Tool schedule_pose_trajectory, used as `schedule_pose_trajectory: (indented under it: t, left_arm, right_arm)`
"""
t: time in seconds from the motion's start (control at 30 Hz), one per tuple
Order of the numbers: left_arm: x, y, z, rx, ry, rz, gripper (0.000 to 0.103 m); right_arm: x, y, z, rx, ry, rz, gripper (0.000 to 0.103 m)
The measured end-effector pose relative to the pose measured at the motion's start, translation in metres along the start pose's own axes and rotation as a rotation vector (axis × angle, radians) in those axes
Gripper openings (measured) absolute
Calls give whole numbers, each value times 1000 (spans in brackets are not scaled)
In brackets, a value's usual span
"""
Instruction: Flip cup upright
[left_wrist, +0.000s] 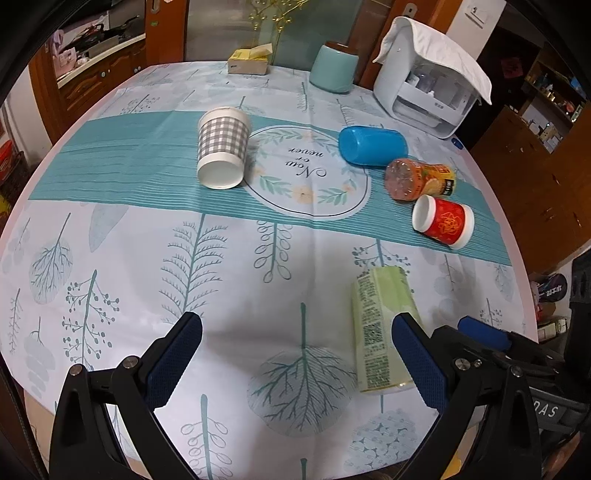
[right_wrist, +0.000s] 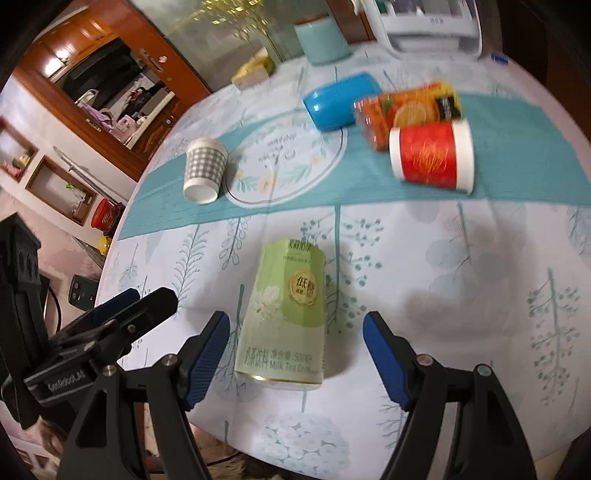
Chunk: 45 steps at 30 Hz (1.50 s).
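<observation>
- We hold the left gripper (left_wrist: 297, 354) over the near part of the round table's printed leaf-pattern tablecloth (left_wrist: 147, 258); its ribbed blue rubber pads (left_wrist: 173, 360) stand wide apart with nothing between them.
- Our right gripper (right_wrist: 295, 354) has its black arms spread too, pads apart on either side of the pale green cylindrical milk-tea cup (right_wrist: 286, 314), which lies on its side with its glossy printed label up; we see a gap between each pad and the cup.
- From the left wrist view, that same green cup (left_wrist: 382, 332) lies just beside the left gripper's right finger.
- On the teal striped band lie a grey-checked white paper cup (left_wrist: 221, 147), a smooth blue plastic cup (left_wrist: 373, 146), a clear orange-labelled drink bottle (left_wrist: 417, 179) and a red-banded white cup (left_wrist: 443, 221), all tipped on their sides.
- Toward the far edge stand a mint-green canister (left_wrist: 334, 70), a yellow tissue box (left_wrist: 249, 59) and a white plastic organiser (left_wrist: 424, 92) draped with a cloth.
</observation>
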<state>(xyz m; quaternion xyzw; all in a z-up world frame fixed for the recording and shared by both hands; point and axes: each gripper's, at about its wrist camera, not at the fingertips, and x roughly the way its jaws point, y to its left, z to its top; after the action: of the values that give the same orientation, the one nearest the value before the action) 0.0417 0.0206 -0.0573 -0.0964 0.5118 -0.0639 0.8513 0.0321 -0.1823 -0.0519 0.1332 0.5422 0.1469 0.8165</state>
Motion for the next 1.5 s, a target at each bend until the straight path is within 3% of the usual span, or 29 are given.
schedule_pose_trajectory:
  t: [0.33, 0.47, 0.83, 1.2, 1.5]
  left_arm:
    - [-13, -13, -6, 33, -16, 3, 102]
    - [-16, -18, -11, 41, -7, -5, 102]
    - [-24, -41, -18, 118, -15, -7, 102]
    - [-12, -60, -15, 181, 22, -21, 102]
    - [36, -64, 0, 170, 194, -99, 102]
  right_arm:
    - [-34, -2, -15, -53, -139, -2, 75]
    - [-42, 0, -23, -67, -153, 1, 75]
    - [-73, 9, -38, -142, -293, -125, 75]
    - [-71, -9, -41, -117, -301, -105, 75]
    - [-50, -32, -37, -58, -240, -82, 67]
